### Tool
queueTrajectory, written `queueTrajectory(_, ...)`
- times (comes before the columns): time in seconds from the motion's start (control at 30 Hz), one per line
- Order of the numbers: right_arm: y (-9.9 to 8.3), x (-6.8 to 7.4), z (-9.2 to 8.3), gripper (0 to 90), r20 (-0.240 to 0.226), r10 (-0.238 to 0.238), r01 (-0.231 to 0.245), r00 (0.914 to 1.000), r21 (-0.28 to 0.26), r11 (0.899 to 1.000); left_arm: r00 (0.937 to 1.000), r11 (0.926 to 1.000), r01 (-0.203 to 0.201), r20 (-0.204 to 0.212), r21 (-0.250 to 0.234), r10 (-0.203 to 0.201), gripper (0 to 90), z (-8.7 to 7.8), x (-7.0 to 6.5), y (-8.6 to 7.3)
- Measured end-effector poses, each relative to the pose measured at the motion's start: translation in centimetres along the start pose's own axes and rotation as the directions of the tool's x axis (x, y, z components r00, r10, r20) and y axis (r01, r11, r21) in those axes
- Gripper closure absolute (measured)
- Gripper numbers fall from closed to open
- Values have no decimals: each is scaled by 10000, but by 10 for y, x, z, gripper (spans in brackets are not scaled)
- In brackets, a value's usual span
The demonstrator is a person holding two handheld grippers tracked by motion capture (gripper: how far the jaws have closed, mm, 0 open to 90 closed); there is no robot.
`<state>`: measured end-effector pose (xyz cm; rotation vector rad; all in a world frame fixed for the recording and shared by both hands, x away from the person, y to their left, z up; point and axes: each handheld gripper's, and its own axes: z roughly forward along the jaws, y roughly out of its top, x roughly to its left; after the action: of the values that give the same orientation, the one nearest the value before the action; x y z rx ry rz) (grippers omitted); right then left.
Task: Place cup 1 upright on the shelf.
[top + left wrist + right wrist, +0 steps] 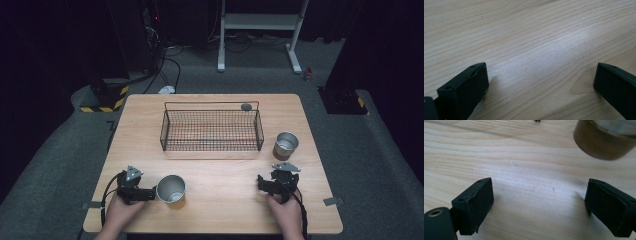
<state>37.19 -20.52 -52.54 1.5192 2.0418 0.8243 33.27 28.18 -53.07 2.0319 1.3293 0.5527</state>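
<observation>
- No lettering, label, brand or number can be read anywhere: not on the cups, the basket, the table or the grippers.

The wooden desk (220,175) carries a wire basket (211,131) near its far edge, one cup (286,144) toward the right edge, another cup (171,189) near the front left corner.

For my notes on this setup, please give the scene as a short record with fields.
surface: wooden table
left gripper: open, nothing between jaws, beside near cup
right gripper: open, nothing between jaws, in front of far cup
cups: both metal, upright, on the table
wire basket: at table's far middle, holding no cup
</observation>
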Motion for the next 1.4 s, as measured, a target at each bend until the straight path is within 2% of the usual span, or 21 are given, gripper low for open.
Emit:
queueTrajectory(0.4,-9,5,-9,84,-310,-340,340,9989,9,9994,10000,10000,-66,-10,28,66,2,-1,0,0)
queueTrajectory(1.1,-9,6,-9,84,-369,-381,381,9986,5,9993,9998,9997,-146,151,215,143,1,-1,2,1)
queueTrajectory(1.27,-9,6,-9,84,-391,-404,405,9984,1,9992,9994,9998,-92,347,199,85,2,-3,3,2)
queueTrajectory(1.4,-9,6,-9,84,-391,-422,422,9983,-5,9991,9987,9999,-119,500,-7,119,4,-7,3,2)
